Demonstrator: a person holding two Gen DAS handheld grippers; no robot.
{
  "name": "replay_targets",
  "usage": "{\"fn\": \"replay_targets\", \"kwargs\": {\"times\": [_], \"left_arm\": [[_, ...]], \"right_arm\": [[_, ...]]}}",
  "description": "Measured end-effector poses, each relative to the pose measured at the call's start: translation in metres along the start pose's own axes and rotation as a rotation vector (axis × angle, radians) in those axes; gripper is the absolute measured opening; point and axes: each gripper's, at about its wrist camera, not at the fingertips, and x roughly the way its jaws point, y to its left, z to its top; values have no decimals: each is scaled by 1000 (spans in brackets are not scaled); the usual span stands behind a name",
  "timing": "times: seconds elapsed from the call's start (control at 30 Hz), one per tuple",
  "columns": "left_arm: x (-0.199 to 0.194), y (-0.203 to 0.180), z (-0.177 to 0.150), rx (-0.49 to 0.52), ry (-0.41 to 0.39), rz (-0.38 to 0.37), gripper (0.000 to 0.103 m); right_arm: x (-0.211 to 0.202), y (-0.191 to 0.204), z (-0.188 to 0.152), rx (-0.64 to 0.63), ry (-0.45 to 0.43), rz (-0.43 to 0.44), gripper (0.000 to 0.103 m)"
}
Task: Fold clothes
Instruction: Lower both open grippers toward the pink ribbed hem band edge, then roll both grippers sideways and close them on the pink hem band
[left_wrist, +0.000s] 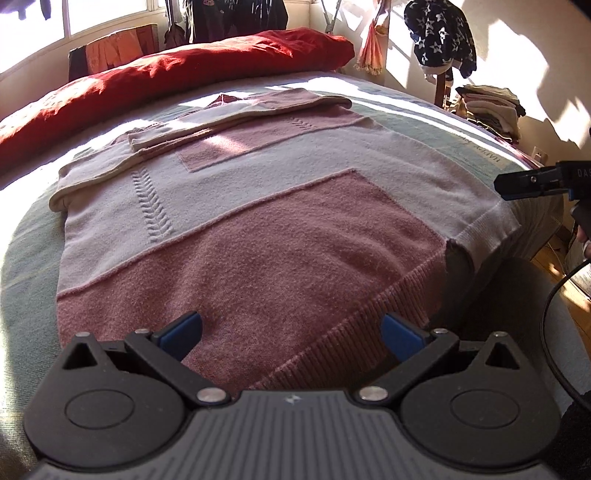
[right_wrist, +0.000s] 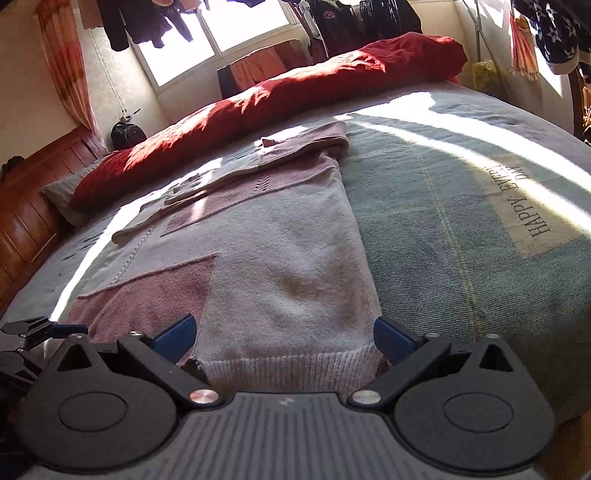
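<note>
A pink and white patchwork sweater (left_wrist: 258, 229) lies flat on the bed, hem toward me, both sleeves folded across its upper body. It also shows in the right wrist view (right_wrist: 280, 258). My left gripper (left_wrist: 291, 332) is open just above the pink ribbed hem at the sweater's left corner. My right gripper (right_wrist: 284, 341) is open over the white ribbed hem at the sweater's right corner. The right gripper also appears at the right edge of the left wrist view (left_wrist: 532, 182). Neither gripper holds anything.
The bed has a pale green blanket (right_wrist: 461, 229) printed with words. A red duvet (right_wrist: 295, 99) is rolled along the far side. A stack of folded clothes (left_wrist: 491, 107) sits beyond the bed's right edge. Garments hang by the window (right_wrist: 221, 29).
</note>
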Motion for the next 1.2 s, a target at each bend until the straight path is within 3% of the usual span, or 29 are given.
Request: {"fn": "replay_targets", "kwargs": {"times": [0.2, 0.4, 0.47, 0.57, 0.8, 0.9, 1.07, 1.2], "left_arm": [[0, -39, -3, 318, -53, 122, 102], [12, -77, -8, 617, -55, 183, 102], [14, -80, -11, 658, -51, 200, 102], [18, -83, -14, 719, -44, 226, 102], [26, -91, -22, 854, -29, 283, 102], [22, -84, -23, 849, -42, 287, 102], [14, -85, -27, 859, -115, 315, 102], [6, -86, -19, 865, -170, 342, 102]], "right_arm": [[-3, 1, 0, -6, 8, 1, 103], [-5, 11, 19, -95, 49, 25, 103], [-3, 16, 26, -155, 75, 23, 103], [3, 31, 35, -346, 140, 3, 103], [19, 60, 33, -906, 185, -136, 103], [20, 65, 38, -987, 151, -175, 103], [14, 79, 29, -961, 70, -74, 103], [14, 100, 6, -1062, 28, 3, 103]]}}
